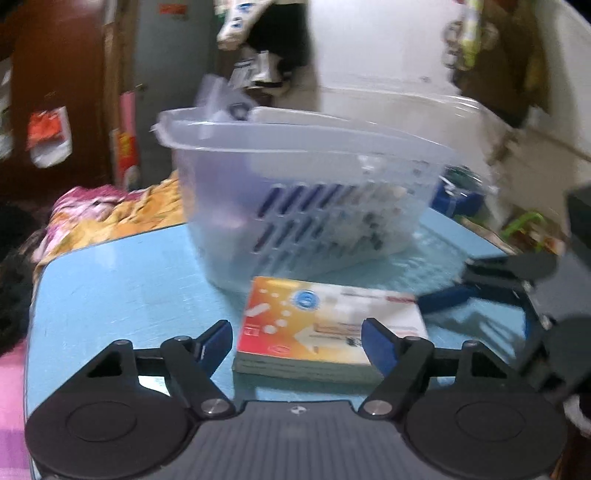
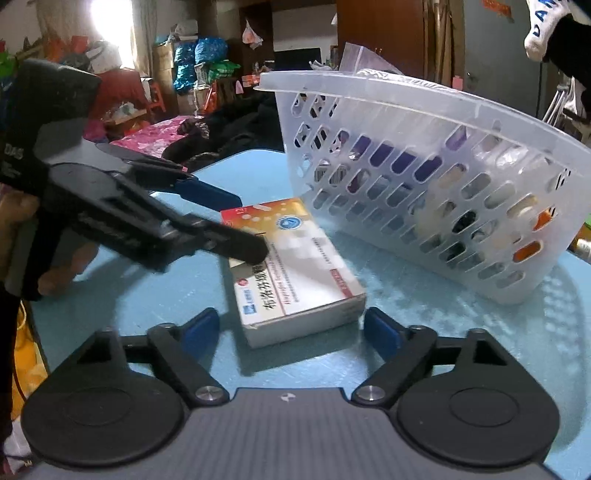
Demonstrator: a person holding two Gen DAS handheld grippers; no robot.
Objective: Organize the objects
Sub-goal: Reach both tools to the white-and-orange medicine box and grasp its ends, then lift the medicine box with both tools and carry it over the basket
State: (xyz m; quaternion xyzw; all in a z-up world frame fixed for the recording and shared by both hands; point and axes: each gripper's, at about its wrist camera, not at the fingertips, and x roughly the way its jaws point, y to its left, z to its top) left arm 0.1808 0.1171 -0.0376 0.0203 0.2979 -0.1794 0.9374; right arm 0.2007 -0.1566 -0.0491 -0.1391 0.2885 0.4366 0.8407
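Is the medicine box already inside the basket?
No. In the right wrist view the medicine box lies flat on the blue table, in front of the basket.

The medicine box [image 2: 291, 266] lying flat on the blue bench [image 2: 147, 306] carries the only print that can be read with any certainty. Large dark Chinese characters run along its white long side, among them "布洛芬"; a line of smaller Latin lettering sits just beneath them, too blurred to make out. A small "12" stands at the orange corner of its top face. The white sock [image 2: 541, 29] hanging at the upper right shows dark capitals, seemingly "DAN". Other signs are illegible.
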